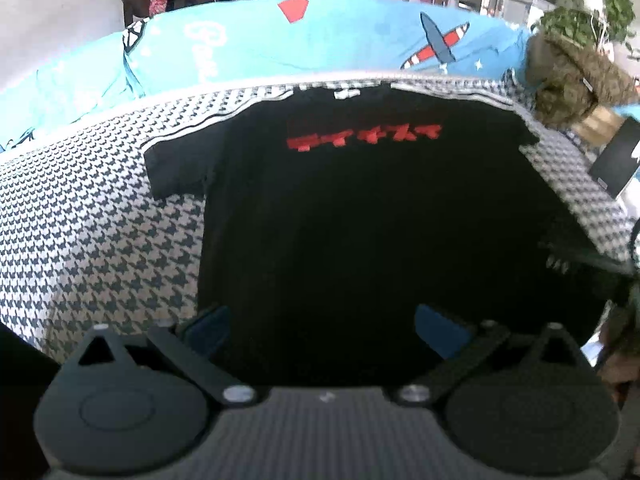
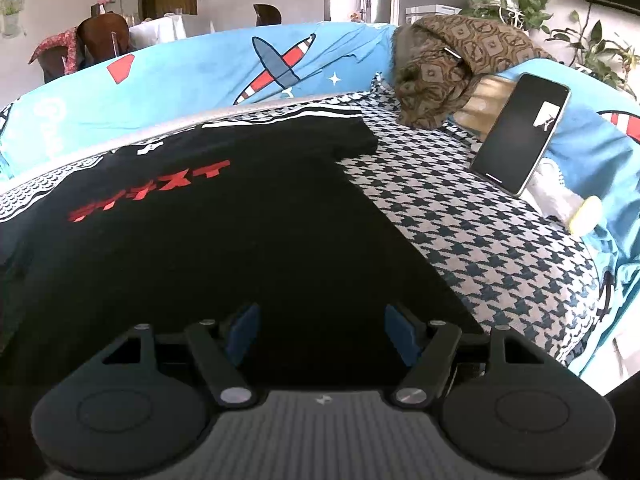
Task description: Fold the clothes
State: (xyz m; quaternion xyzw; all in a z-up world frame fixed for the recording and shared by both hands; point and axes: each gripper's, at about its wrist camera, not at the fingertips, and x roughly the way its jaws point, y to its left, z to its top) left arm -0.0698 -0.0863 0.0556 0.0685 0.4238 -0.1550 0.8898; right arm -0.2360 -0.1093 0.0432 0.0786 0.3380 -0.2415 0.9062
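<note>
On the left, the left hand-held gripper [image 1: 322, 330] hovers with its blue pads spread wide and nothing between them, low over the hem end of the black T-shirt [image 1: 360, 220]. The shirt lies flat and face up on the houndstooth cover [image 1: 100, 232], its red lettering [image 1: 364, 136] toward twelve o'clock and its collar near the blue airplane-print sheet [image 1: 280, 52].

To the right, the right hand-held gripper [image 2: 320, 332] is likewise spread and empty, poised above the same hem, with the shirt's right sleeve [image 2: 344, 136] at about one o'clock.

The likely trouble, as I judge it: black fabric against dark pads gives little contrast, so either gripper could close on one layer only, or pinch the houndstooth cover along with the shirt and drag it. Uneven lifts from the two sides would skew the fold.

Further right, at two o'clock, a phone [image 2: 520, 132] leans on the bedding beside a brown patterned bundle [image 2: 448, 68]; a wide sweep of the sleeve could knock it over.

No containers are visible.
</note>
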